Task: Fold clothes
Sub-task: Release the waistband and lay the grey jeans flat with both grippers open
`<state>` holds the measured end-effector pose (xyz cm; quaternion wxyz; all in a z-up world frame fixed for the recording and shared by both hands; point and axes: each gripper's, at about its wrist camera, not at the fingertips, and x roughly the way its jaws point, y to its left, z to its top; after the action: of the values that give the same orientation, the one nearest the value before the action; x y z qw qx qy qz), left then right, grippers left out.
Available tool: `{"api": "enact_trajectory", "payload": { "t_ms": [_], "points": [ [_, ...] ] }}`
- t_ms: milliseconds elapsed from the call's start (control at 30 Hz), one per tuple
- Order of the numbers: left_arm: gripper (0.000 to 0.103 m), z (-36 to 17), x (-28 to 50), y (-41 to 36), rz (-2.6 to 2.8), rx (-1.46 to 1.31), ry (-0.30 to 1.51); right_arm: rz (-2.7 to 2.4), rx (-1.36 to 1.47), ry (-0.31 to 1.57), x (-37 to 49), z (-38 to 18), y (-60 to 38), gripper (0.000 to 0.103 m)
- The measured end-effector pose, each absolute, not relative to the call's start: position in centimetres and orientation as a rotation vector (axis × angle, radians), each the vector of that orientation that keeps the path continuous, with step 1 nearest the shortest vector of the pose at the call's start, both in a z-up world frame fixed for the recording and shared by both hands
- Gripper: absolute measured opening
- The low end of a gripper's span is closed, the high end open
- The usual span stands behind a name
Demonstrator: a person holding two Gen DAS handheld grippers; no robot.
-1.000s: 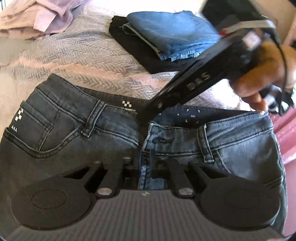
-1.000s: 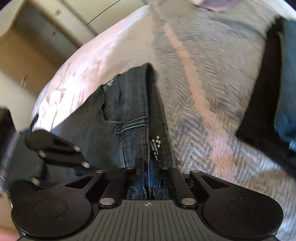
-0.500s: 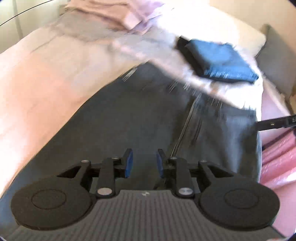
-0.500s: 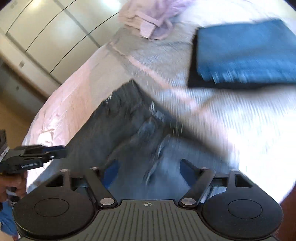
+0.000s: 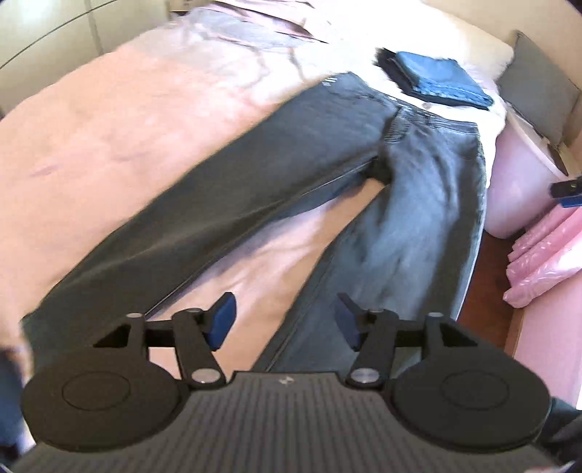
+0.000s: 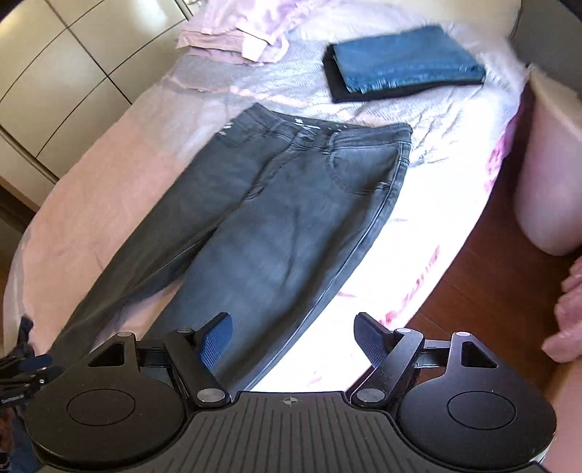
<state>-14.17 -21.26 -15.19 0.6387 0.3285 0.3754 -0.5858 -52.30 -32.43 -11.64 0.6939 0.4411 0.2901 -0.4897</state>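
Note:
Dark grey jeans [image 5: 327, 174] lie flat on the bed, waistband at the far end and legs spread toward me; they also show in the right wrist view [image 6: 283, 218]. My left gripper [image 5: 283, 320] is open and empty, above the lower legs near the gap between them. My right gripper [image 6: 293, 338] is open and empty, above the lower part of the right-hand leg. The leg hems are hidden below both gripper bodies. The left gripper's tip [image 6: 25, 367] shows at the left edge of the right wrist view.
Folded blue jeans on a black garment [image 6: 403, 65] lie beyond the waistband, also in the left wrist view [image 5: 440, 78]. A pile of lilac clothes [image 6: 251, 29] lies at the far left. Pink bedding [image 5: 545, 262] and the wooden floor [image 6: 483, 298] are on the right.
Both grippers let go of the jeans' waistband, opened, and pulled back from it to the leg end. The jeans now lie spread out flat.

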Motion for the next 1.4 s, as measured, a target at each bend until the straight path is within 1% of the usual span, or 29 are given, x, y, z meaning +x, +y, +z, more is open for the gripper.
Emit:
{"api": "enact_trajectory", "payload": {
  "t_ms": [200, 367, 500, 800, 1067, 1233, 1400],
  "points": [
    [0.063, -13.0, -9.4, -12.9, -1.205, 0.718, 0.858, -1.068, 0.88, 0.72, -48.3, -7.5, -26.3, 0.077],
    [0.063, -13.3, -7.6, -6.9, -1.102, 0.708, 0.89, -1.025, 0.836, 0.774, -45.9, -7.0, -23.9, 0.077],
    [0.063, -14.1, -8.1, -4.5, -1.087, 0.702, 0.931, -1.007, 0.812, 0.806, -44.5, -7.3, -23.1, 0.077],
    [0.063, -15.0, -12.5, -5.8, -1.26, 0.767, 0.9, -0.943, 0.754, 0.944, -42.0, -8.8, -20.8, 0.077],
    [0.063, -15.1, -14.0, -7.8, -1.314, 0.835, 0.843, -0.911, 0.659, 1.051, -40.3, -9.9, -18.9, 0.077],
    [0.063, -15.4, -14.6, -8.3, -1.325, 0.864, 0.825, -0.908, 0.619, 1.074, -40.2, -10.0, -18.9, 0.077],
    [0.063, -16.5, -16.5, -8.3, -1.353, 0.967, 0.777, -0.909, 0.587, 1.09, -41.2, -10.0, -19.8, 0.077]
  ]
}}
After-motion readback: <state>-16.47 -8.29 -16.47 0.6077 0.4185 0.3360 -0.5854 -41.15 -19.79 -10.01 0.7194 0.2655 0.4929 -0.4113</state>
